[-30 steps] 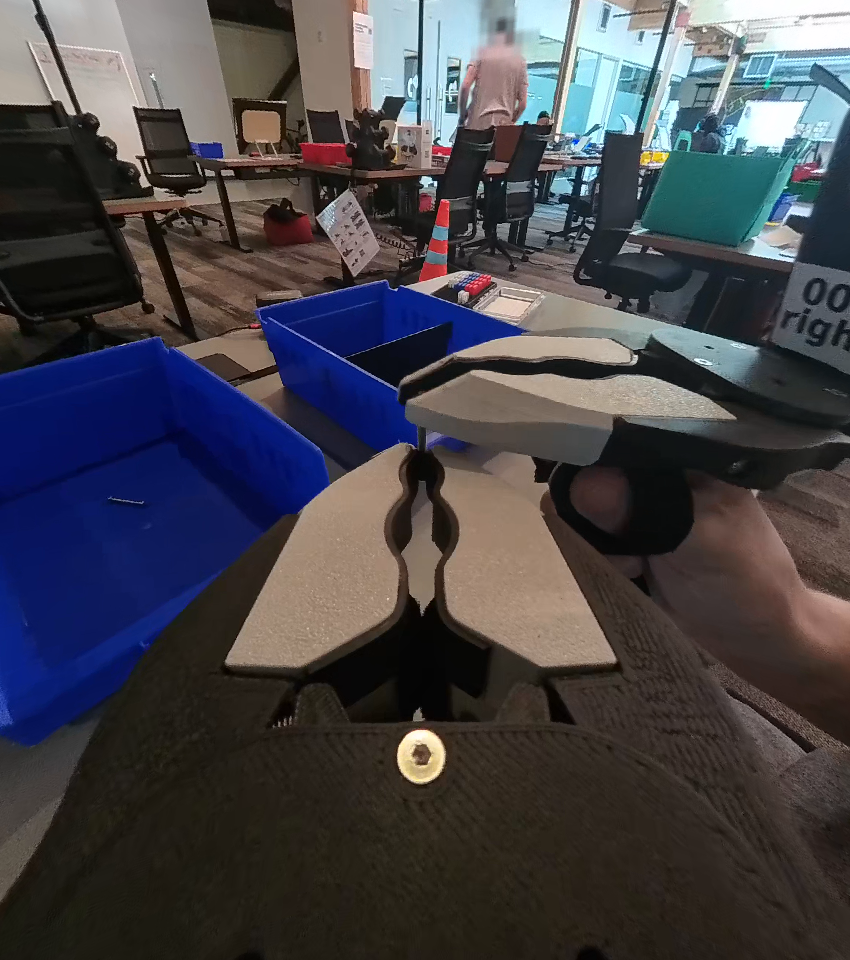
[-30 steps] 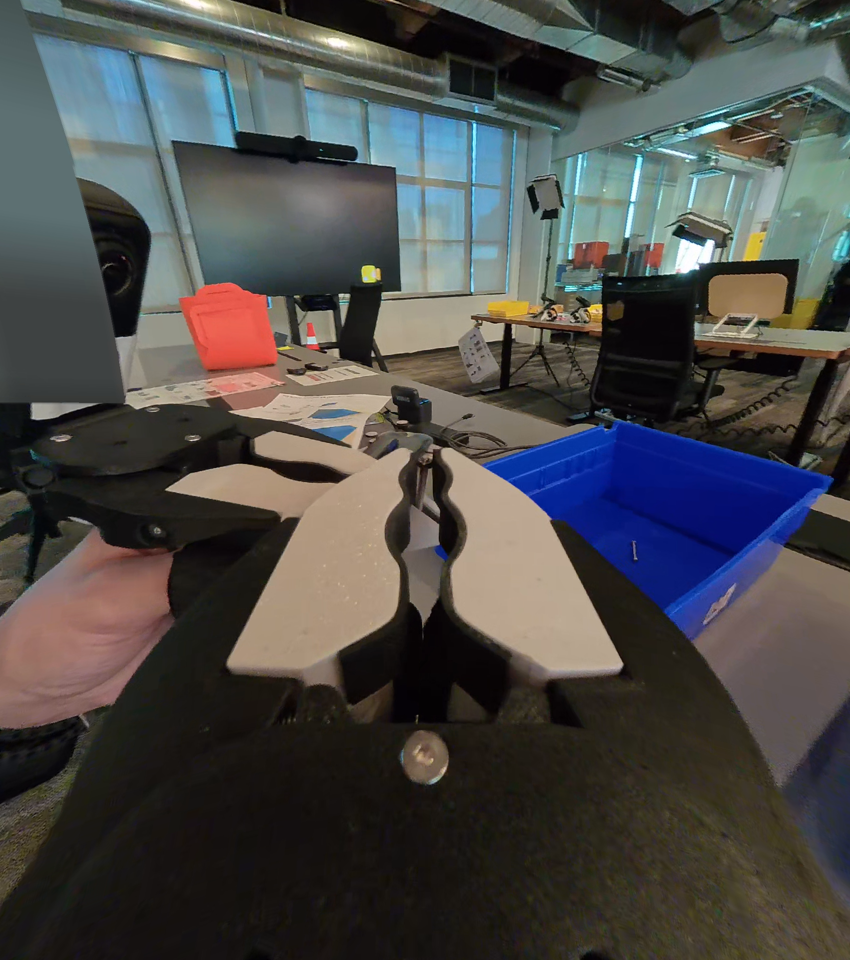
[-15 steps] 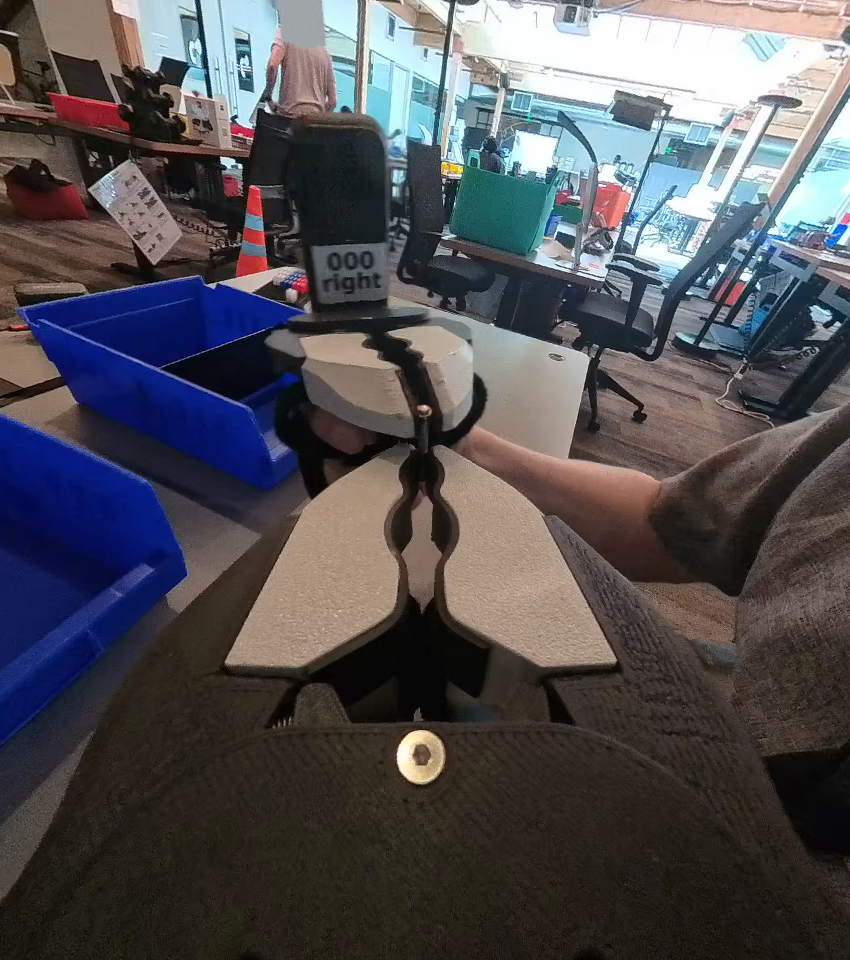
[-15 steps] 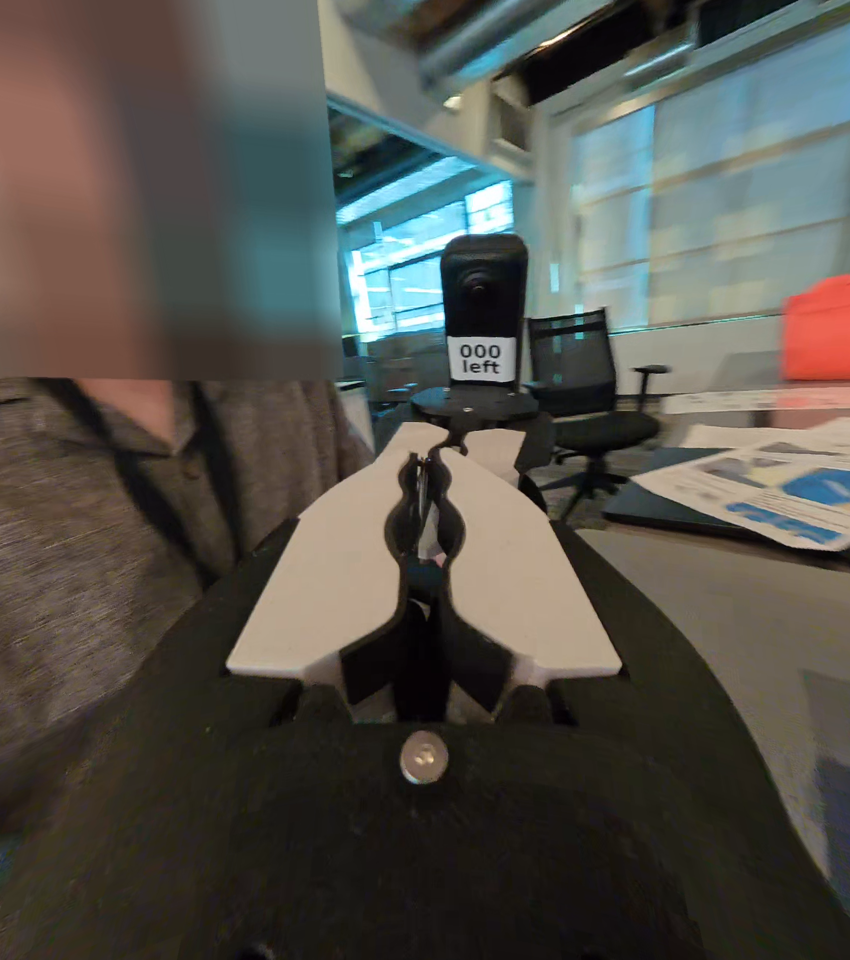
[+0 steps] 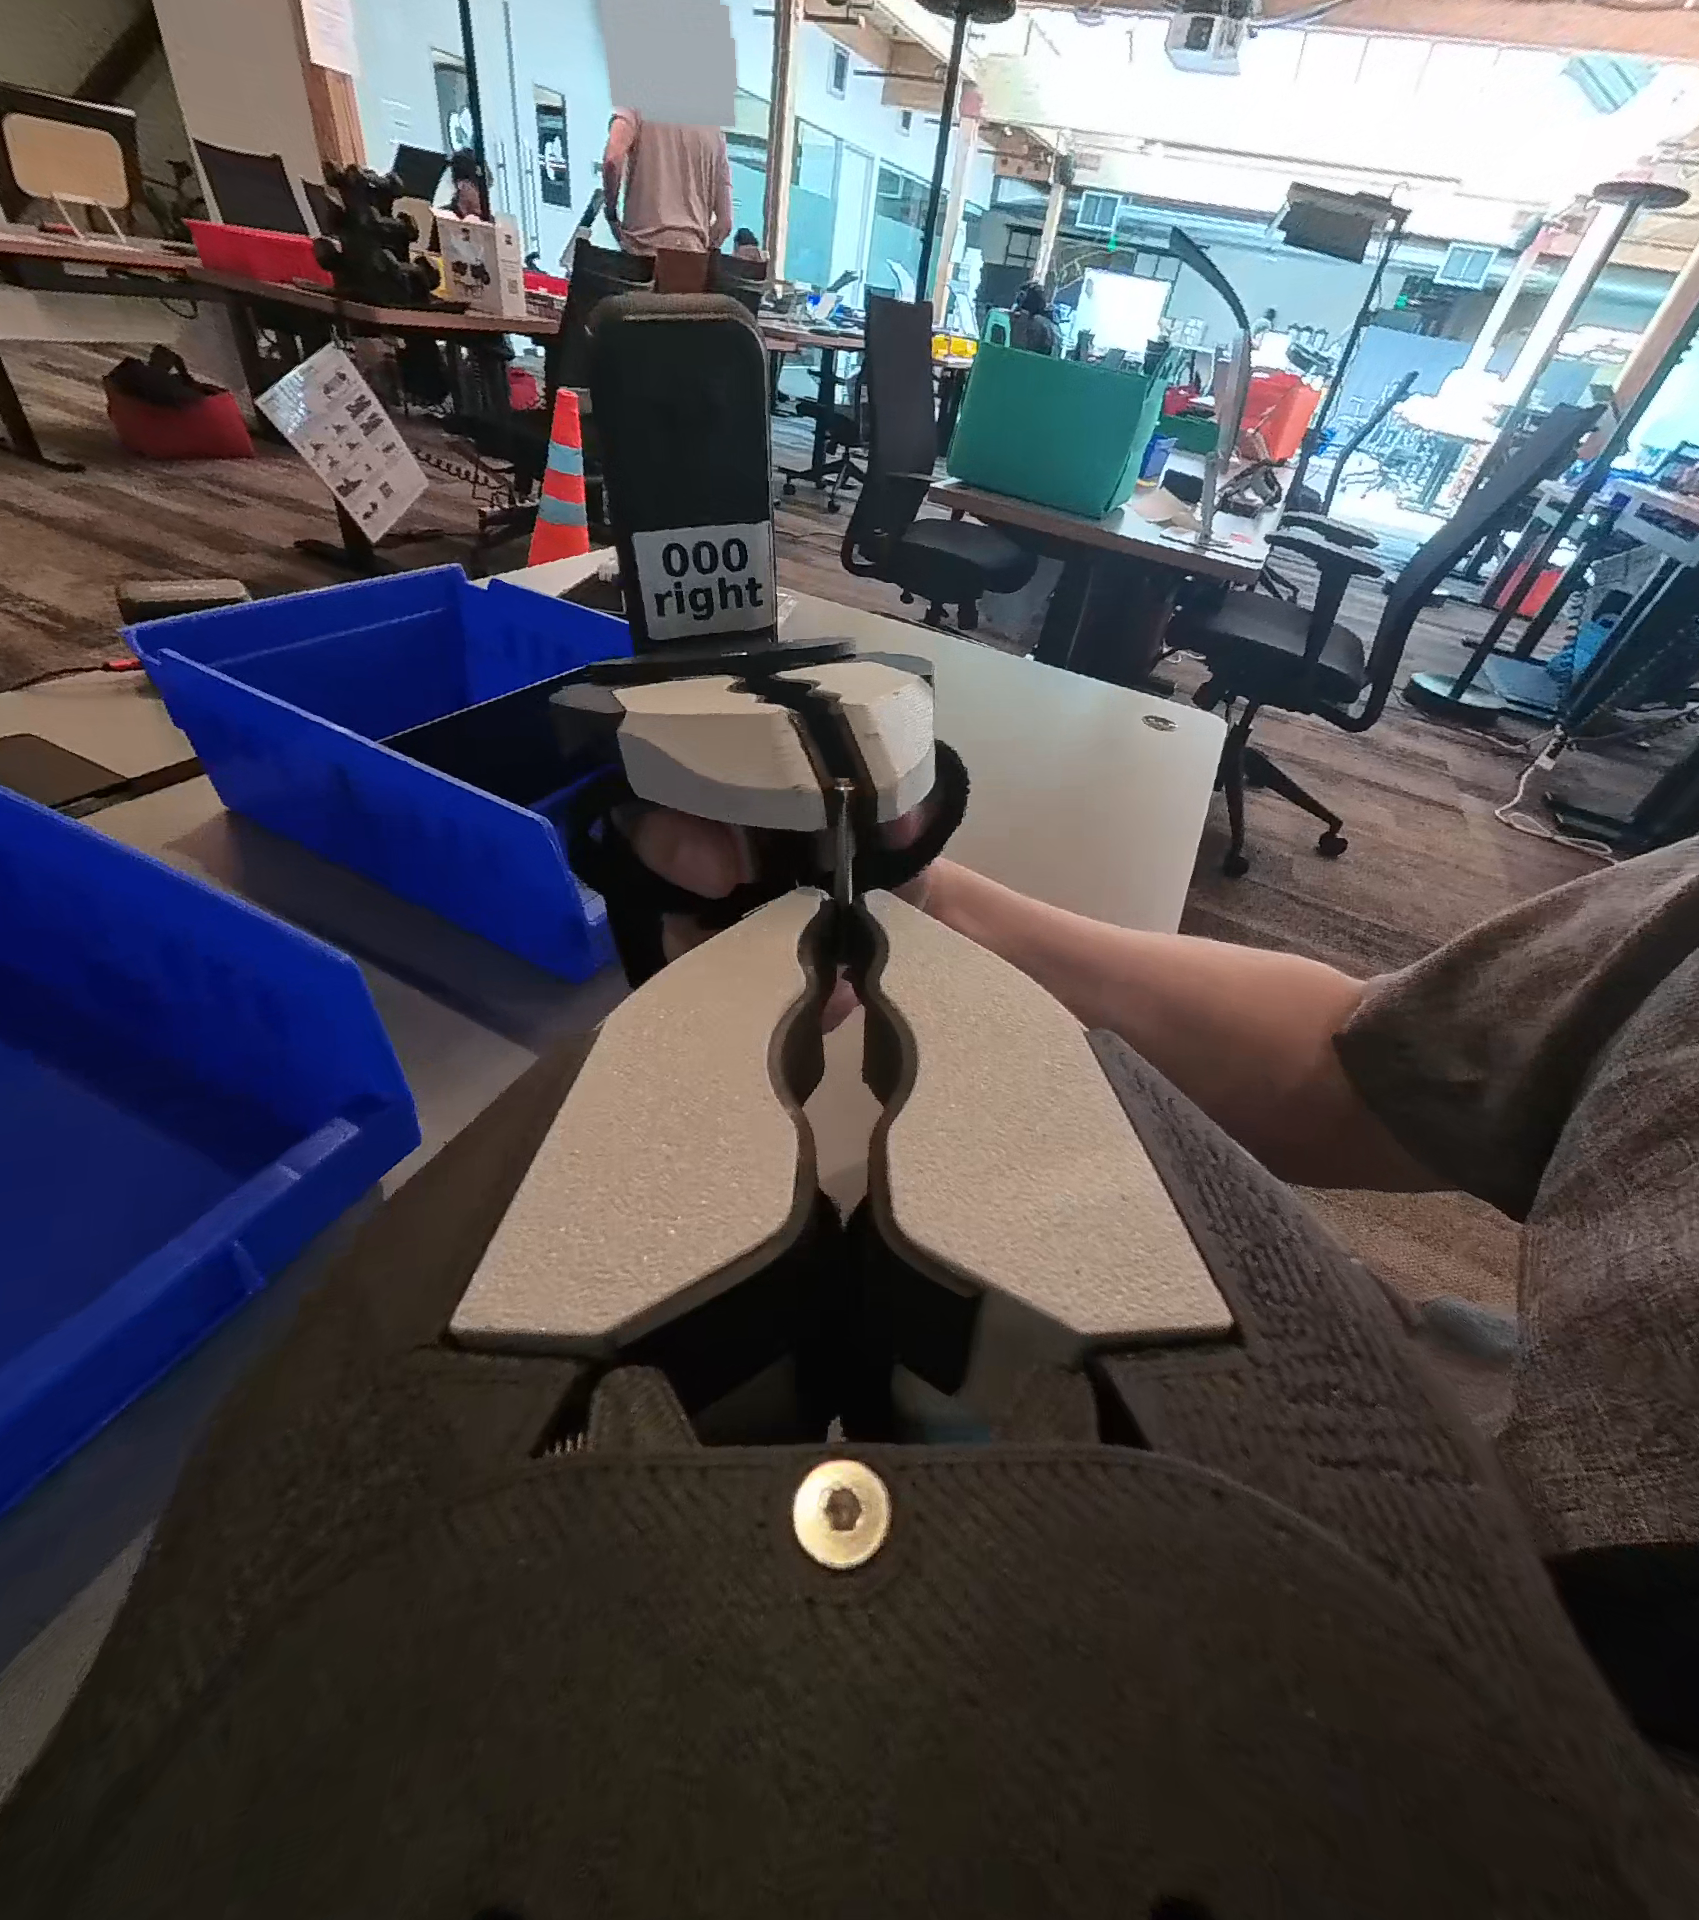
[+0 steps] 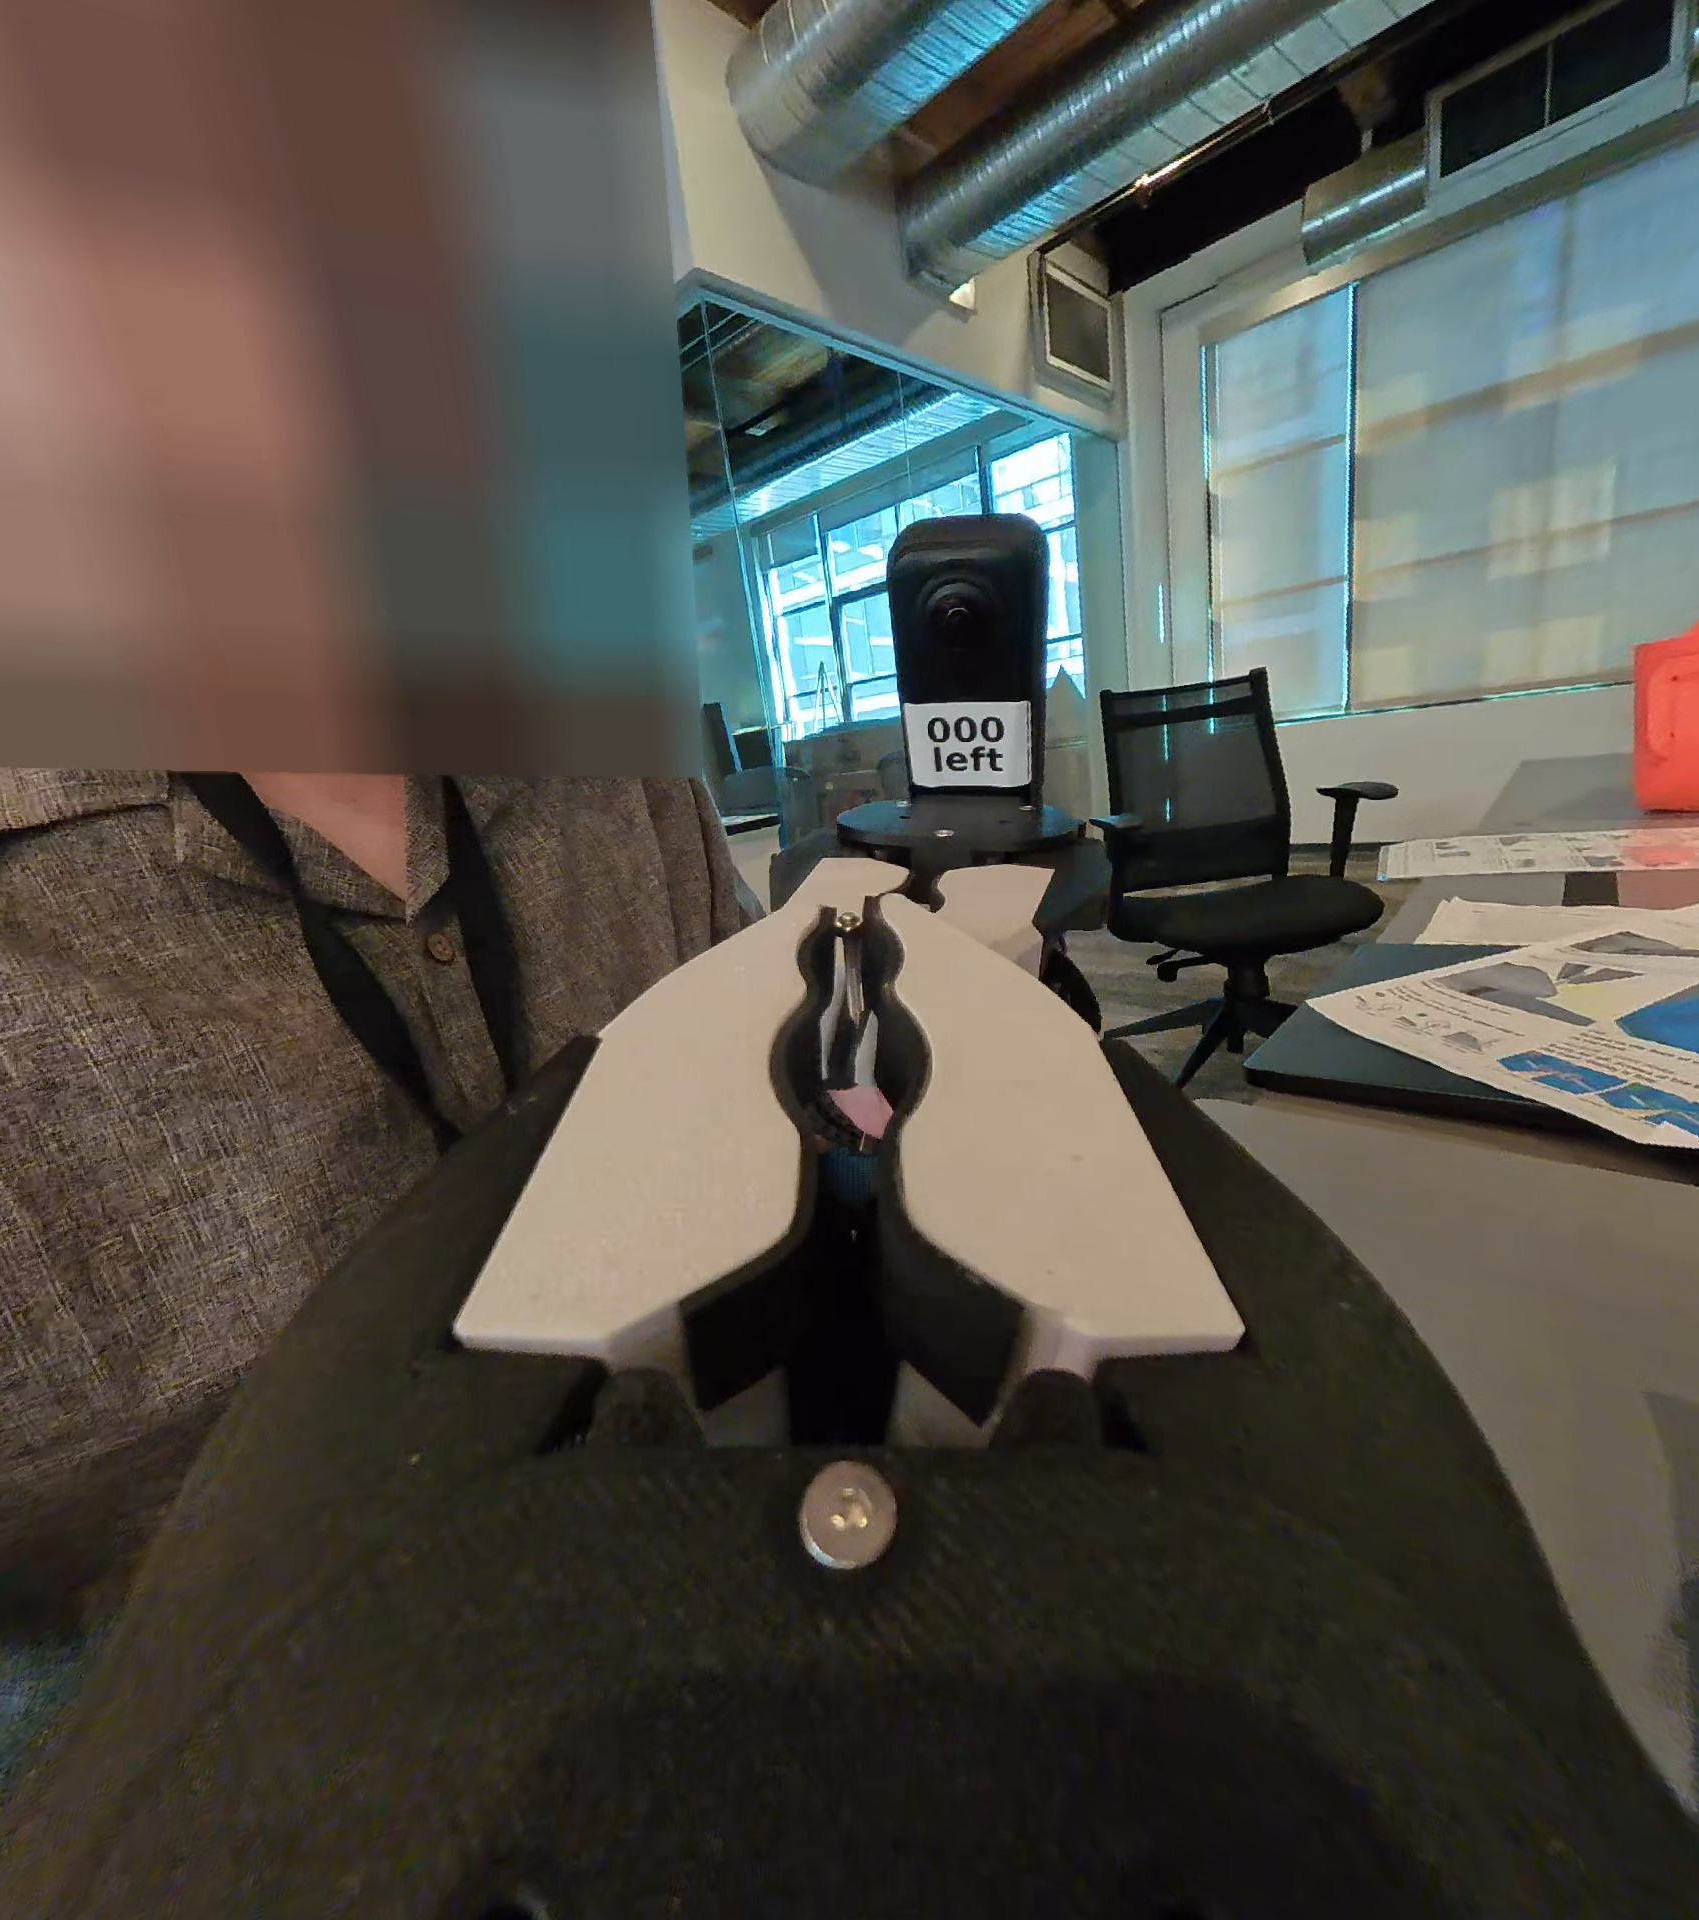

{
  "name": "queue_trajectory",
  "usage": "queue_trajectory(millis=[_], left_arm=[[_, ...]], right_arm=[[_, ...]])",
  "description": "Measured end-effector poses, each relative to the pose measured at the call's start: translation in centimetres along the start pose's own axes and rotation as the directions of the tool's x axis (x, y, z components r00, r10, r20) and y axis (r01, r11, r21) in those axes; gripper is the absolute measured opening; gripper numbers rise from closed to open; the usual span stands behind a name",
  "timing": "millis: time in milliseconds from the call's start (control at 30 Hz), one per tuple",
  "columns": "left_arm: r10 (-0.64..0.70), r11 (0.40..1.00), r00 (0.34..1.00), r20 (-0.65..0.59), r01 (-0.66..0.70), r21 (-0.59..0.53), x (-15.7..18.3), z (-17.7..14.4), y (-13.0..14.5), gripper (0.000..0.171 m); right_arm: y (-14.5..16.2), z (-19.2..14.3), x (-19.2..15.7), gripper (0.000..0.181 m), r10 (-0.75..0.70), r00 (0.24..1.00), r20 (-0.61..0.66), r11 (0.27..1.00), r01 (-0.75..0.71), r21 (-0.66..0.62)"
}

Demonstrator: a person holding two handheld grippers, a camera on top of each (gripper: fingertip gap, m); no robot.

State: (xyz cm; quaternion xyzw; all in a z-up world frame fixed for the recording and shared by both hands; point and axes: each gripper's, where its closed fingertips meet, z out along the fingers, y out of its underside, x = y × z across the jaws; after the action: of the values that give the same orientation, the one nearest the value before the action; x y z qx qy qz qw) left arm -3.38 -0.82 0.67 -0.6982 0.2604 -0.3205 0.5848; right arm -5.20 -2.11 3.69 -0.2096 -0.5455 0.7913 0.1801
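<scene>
Both grippers, left gripper and right gripper, faced each other, clamped on one thin screw. Two blue bins stood beside them on the counter.

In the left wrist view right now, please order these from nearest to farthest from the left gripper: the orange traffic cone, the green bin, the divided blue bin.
1. Divided blue bin, on the table just ahead-left of the left gripper.
2. Orange traffic cone, on the floor beyond that bin.
3. Green bin, on a desk farther back, to the right.

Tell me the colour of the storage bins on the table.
Blue; the storage bins show best in the left wrist view.
</scene>
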Motion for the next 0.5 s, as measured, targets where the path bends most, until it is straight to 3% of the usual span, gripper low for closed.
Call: queue_trajectory(millis=[433, 500], left_arm=[[-0.017, 1.0, 0.999, -0.029, 0.018, 0.024, 0.29, -0.25, -0.6, 0.002], [-0.019, 0.999, 1.0, -0.022, 0.02, 0.031, 0.08, -0.42, -0.73, 0.002]], right_arm=[[-0.47, 0.38, -0.28, 0.006, 0.04, 0.998, 0.052, 0.999, -0.041, 0.029], [-0.86, 0.12, -0.2, 0.022, 0.054, 0.998, 0.039, 0.997, -0.056, 0.059]])
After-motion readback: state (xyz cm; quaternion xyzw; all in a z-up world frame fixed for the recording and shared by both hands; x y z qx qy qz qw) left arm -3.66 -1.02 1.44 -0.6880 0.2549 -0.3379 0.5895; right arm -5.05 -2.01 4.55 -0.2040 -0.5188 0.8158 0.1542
